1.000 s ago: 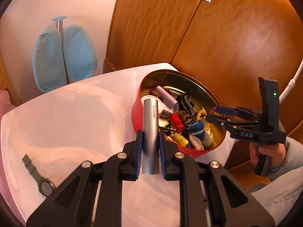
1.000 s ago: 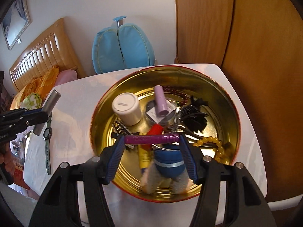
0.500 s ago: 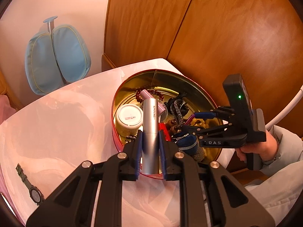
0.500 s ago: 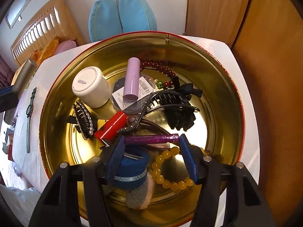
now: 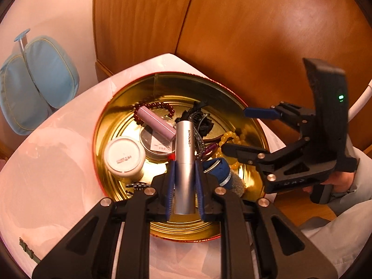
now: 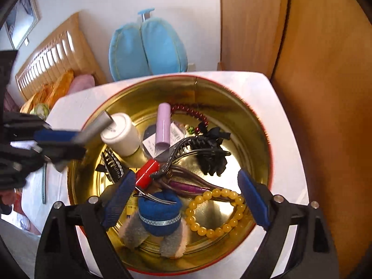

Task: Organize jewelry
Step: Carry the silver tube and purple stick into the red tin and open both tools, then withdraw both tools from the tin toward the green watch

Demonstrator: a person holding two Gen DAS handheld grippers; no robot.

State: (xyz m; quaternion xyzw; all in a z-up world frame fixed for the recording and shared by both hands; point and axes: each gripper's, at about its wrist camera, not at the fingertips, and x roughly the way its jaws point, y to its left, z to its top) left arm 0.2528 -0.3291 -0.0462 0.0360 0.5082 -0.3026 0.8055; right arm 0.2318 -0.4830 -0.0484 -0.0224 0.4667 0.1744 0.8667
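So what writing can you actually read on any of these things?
"SOYOUNG" — along the silver tube held in the left gripper.
White jar: print on its base, too blurred.
Tag on the round clear case: too small.
Right gripper: raised letters on its body, too blurred.

Left wrist cam: on left gripper (image 5: 184, 186), looks steeply down, close above round tin (image 5: 102, 125) from its near-left rim; wardrobe behind.
Right wrist cam: on right gripper (image 6: 186, 200), same steep tilt, close over tin's near rim.
Shared: tin interior, white table (image 6: 283, 121), blue cushion (image 6: 148, 46); each cam catches the other gripper.
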